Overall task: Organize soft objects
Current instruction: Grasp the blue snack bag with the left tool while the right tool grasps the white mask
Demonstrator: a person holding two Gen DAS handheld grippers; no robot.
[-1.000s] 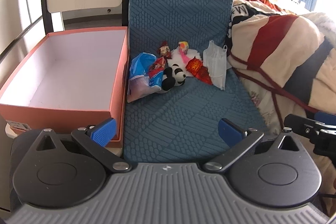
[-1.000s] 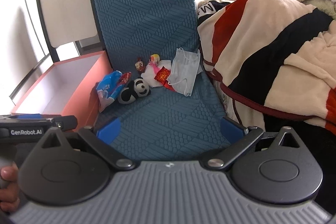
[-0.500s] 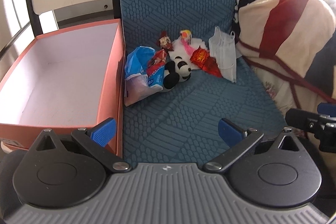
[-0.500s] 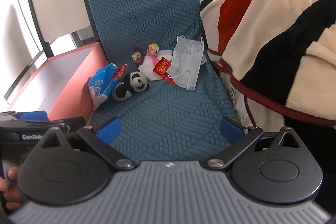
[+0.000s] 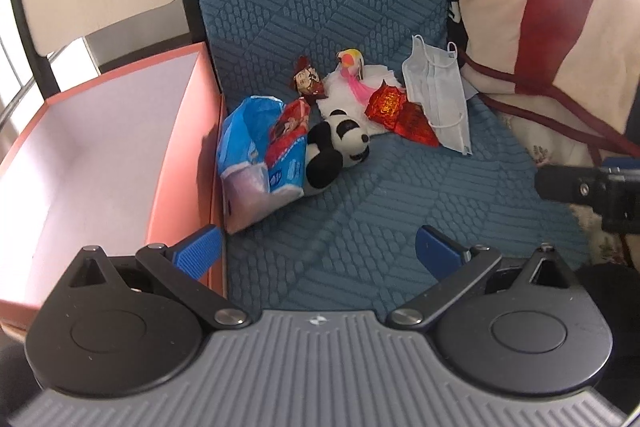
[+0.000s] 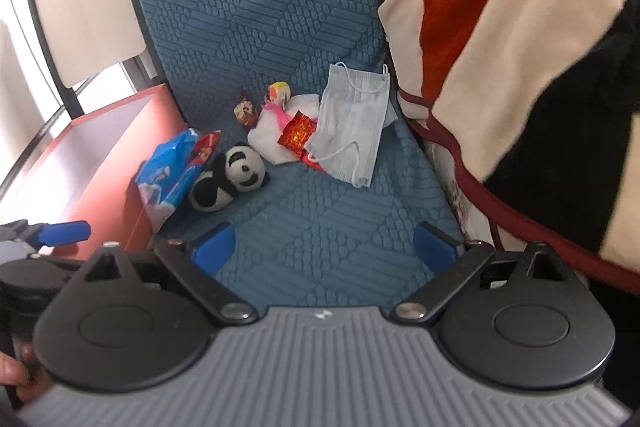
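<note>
Surface: blue quilted mat – panda plush, face mask lying on it.
My left gripper: angled downward, jaws wide, empty.
My right gripper: angled downward – jaws just narrowing slightly, nothing between.

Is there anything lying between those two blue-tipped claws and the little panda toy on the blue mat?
Nothing visible does. Bare blue mat lies between the panda toy and both the left gripper and the right gripper. The blue packet only leans against the panda's far side, next to the box.
</note>
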